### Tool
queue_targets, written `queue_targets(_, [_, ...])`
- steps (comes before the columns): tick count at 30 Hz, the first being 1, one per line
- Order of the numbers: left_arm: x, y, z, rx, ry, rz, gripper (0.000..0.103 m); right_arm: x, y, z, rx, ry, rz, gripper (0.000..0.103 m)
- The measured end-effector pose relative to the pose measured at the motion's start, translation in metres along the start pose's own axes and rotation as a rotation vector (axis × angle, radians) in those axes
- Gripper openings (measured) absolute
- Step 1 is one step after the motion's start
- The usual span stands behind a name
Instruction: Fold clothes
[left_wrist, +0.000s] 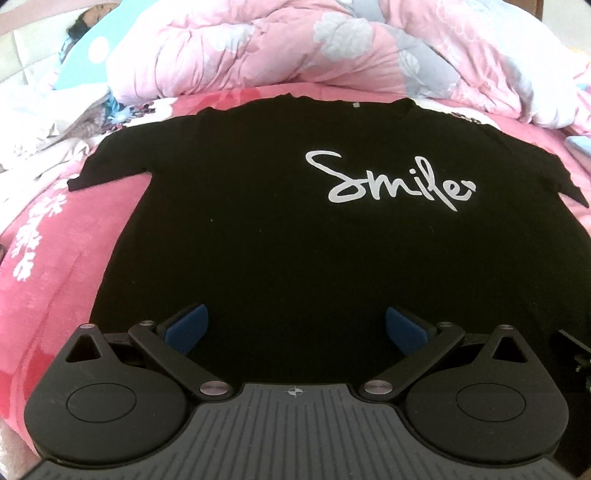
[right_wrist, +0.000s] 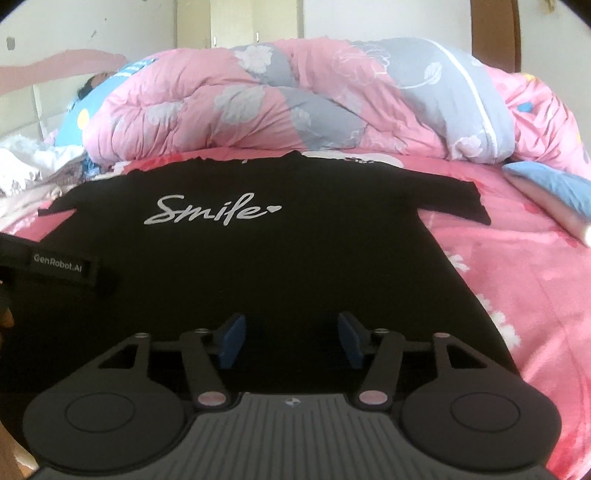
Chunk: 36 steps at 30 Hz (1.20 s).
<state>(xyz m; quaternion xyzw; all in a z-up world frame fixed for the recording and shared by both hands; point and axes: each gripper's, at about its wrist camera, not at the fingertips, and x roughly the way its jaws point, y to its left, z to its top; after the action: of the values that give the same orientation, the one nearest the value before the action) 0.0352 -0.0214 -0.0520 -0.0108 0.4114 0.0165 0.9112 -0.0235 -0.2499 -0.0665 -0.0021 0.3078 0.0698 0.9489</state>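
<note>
So here's where the fold stands: the black T-shirt with the white "Smile" lettering is lying flat and fully spread, print side up, on the pink floral bedsheet. Both short sleeves stick out sideways from the body, the collar sits at the far end right up against the bunched pink-and-grey duvet, and the hem end is the one nearest me. No crease, no sleeve tucked in, no layer doubled over anywhere I can see, so as far as folding goes the shirt is laid out and every fold is left to make: sleeves in, sides over, then hem up toward the collar, or however you like it. My left gripper hangs low over the hem end of the shirt with its jaws spread wide and nothing between the blue pads, just black cloth showing through the gap. My right gripper is over the hem end too, on the side nearer the right sleeve, jaws parted a fair bit narrower than the left but also holding nothing. From the right wrist view I can see the body of the left tool off to the side with its GenRobot.AI label. Past the right sleeve there's a blue pillow on the sheet, well clear of the shirt. Can't tell whether either set of pads is actually touching the fabric or just hovering above it.
</note>
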Motion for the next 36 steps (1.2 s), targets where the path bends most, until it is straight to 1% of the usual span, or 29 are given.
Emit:
queue_targets(2, [0.000, 0.003, 0.000, -0.005, 0.005, -0.017, 0.103, 0.001, 0.001, 0.001, 0.010, 0.011, 0.002, 0.065])
queue_targets(4, [0.000, 0.005, -0.001, -0.004, 0.005, -0.032, 0.103, 0.001, 0.003, 0.002, 0.021, 0.022, 0.004, 0.073])
queue_targets(9, [0.000, 0.010, -0.003, -0.001, -0.007, -0.064, 0.103, 0.001, 0.010, 0.005, 0.029, 0.054, -0.011, 0.085])
queue_targets(12, [-0.001, 0.015, -0.002, -0.006, -0.003, -0.094, 0.103, -0.001, 0.015, 0.010, 0.049, 0.062, -0.036, 0.085])
queue_targets(14, [-0.003, 0.021, 0.000, -0.025, 0.005, -0.124, 0.103, -0.003, 0.014, 0.017, 0.069, 0.050, -0.048, 0.085])
queue_targets(17, [-0.006, 0.029, 0.003, -0.064, 0.013, -0.160, 0.103, 0.001, 0.014, 0.027, 0.047, 0.040, -0.096, 0.085])
queue_targets(19, [-0.010, 0.033, 0.005, -0.083, 0.006, -0.157, 0.103, 0.006, 0.015, 0.034, 0.025, 0.049, -0.118, 0.088])
queue_targets(21, [-0.012, 0.035, 0.006, -0.084, -0.013, -0.139, 0.103, 0.013, 0.017, 0.038, 0.013, 0.068, -0.117, 0.090])
queue_targets(23, [-0.011, 0.036, 0.007, -0.069, -0.022, -0.117, 0.103, 0.021, 0.019, 0.038, 0.014, 0.088, -0.109, 0.093])
queue_targets(25, [-0.004, 0.034, 0.007, -0.049, -0.003, -0.092, 0.103, 0.030, 0.021, 0.037, 0.017, 0.116, -0.102, 0.099])
queue_targets(27, [0.000, 0.032, 0.005, -0.026, -0.003, -0.074, 0.103, 0.041, 0.025, 0.034, 0.021, 0.157, -0.097, 0.101])
queue_targets(28, [0.001, 0.031, 0.004, -0.014, -0.006, -0.066, 0.103, 0.043, 0.027, 0.032, 0.012, 0.159, -0.107, 0.103])
queue_targets(30, [0.002, 0.029, 0.002, 0.002, -0.012, -0.054, 0.103, 0.044, 0.034, 0.030, -0.018, 0.152, -0.127, 0.103])
queue_targets(36, [0.003, 0.032, 0.004, -0.011, 0.003, -0.063, 0.103, 0.043, 0.026, 0.031, 0.016, 0.180, -0.108, 0.103])
